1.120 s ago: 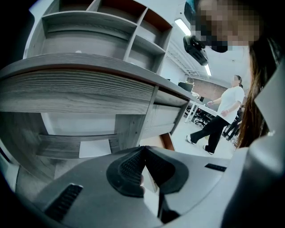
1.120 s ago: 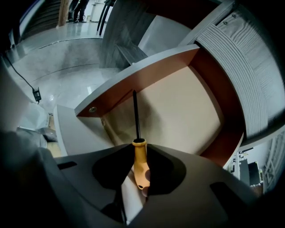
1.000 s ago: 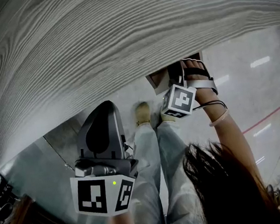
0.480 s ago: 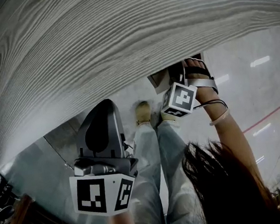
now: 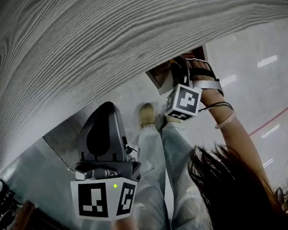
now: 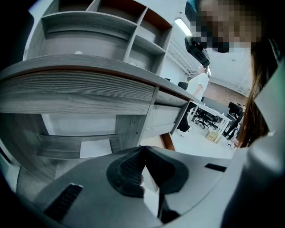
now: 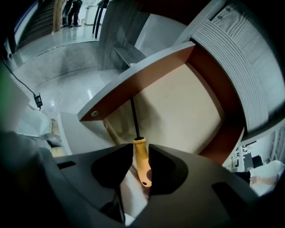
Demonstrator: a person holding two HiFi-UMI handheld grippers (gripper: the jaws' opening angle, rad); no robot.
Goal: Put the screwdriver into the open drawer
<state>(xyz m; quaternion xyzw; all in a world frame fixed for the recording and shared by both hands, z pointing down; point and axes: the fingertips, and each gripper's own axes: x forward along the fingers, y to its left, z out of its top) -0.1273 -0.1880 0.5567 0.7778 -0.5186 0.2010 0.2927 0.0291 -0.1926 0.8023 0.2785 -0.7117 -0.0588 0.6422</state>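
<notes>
The screwdriver (image 7: 141,163) has a yellow handle and a thin black shaft. My right gripper (image 7: 140,150) is shut on the handle, and the shaft points down into the open drawer (image 7: 187,102), which has a beige bottom and red-brown walls. In the head view the right gripper (image 5: 181,76) sits at the drawer (image 5: 160,78), just under the edge of the grey wood desk top (image 5: 98,39); the screwdriver is hidden there. My left gripper (image 5: 103,123) hangs low at the left, away from the drawer. Its jaws meet with nothing held (image 6: 143,153).
The person's legs and shoes (image 5: 145,116) stand on the glossy floor below the drawer. Grey shelving (image 6: 89,26) and the desk's side panels show in the left gripper view, with office chairs and a white table (image 6: 209,118) far behind.
My right gripper has moved up and closer to the drawer with the screwdriver, and more of the drawer shows past the desk edge. The left gripper has barely shifted.
</notes>
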